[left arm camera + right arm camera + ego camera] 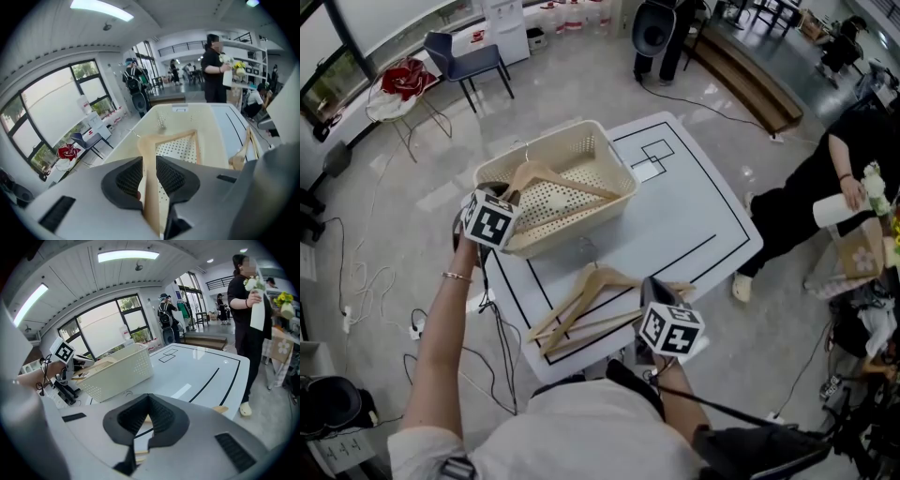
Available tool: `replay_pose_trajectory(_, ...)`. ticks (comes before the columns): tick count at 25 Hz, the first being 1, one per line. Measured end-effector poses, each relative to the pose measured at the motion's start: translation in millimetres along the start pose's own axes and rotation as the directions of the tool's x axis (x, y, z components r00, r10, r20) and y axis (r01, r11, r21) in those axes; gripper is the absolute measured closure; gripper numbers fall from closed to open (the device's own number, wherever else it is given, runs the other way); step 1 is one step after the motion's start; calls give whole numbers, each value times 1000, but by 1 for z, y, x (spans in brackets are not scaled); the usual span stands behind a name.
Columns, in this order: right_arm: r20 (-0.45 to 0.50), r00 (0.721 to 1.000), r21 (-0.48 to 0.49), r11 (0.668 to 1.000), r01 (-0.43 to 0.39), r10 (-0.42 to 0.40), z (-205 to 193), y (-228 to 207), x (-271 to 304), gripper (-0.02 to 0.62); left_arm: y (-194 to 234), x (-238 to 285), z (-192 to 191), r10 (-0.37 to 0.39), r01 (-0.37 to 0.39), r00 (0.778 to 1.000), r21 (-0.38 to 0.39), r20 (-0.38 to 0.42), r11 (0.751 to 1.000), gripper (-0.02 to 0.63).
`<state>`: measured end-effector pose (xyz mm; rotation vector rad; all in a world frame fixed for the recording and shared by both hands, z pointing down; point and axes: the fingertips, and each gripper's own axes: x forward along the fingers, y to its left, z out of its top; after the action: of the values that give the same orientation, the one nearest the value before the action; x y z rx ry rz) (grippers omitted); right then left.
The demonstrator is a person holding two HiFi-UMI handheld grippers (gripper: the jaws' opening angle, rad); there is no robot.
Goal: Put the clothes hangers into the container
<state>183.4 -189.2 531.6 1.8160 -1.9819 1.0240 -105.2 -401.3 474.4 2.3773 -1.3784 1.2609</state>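
Note:
A cream perforated basket (619, 171) (213, 123) (119, 369) stands at the far left of the white table (703, 216). My left gripper (500, 204) (150, 165) is at the basket's near left corner. It is shut on one arm of a wooden hanger (567, 184) (176, 138), which lies tilted across the basket's inside. More wooden hangers (586, 305) (243, 152) lie on the table in front of the basket. My right gripper (660, 296) (149, 397) hovers over their right end (220, 409). Its jaw tips meet, and nothing is gripped between them.
Black tape lines (694, 253) run across the table. A person (825, 178) in black holding a white roll stands right of the table. A blue chair (469, 58) and floor cables (356, 281) are at the left. More people stand by the windows (166, 317).

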Motion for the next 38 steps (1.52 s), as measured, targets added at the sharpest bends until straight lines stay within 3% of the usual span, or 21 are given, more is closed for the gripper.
replay_pose_trajectory(13, 20, 1000, 3, 1000, 9, -9, 0, -12, -12, 578, 9, -42, 29, 64, -52, 988, -85, 144, 995, 511)
replay_pose_trajectory(22, 23, 999, -35, 999, -42, 43, -5, 3, -26, 578, -15, -121, 66, 91, -36, 931, -160, 352, 987, 512)
replay_pose_trajectory(26, 28, 998, -53, 997, -61, 62, -8, 7, -34, 578, -42, -151, 65, 57, 33, 908, -206, 415, 978, 519)
replay_pose_trajectory(28, 30, 997, -64, 996, -69, 71, -9, 8, -38, 578, -56, -161, 56, 61, 47, 900, -236, 431, 971, 526)
replay_pose_trajectory(32, 20, 995, -86, 992, -96, 98, -13, 15, -42, 578, -78, -171, 28, 139, 25, 887, -345, 441, 938, 535)
replay_pose_trajectory(35, 8, 991, -103, 986, -131, 133, -18, 29, -38, 578, -94, -168, 1, 171, 28, 893, -432, 415, 901, 543)
replay_pose_trajectory(38, -5, 985, -125, 977, -170, 170, -22, 46, -36, 578, -120, -164, -20, 153, 61, 910, -490, 386, 869, 546)
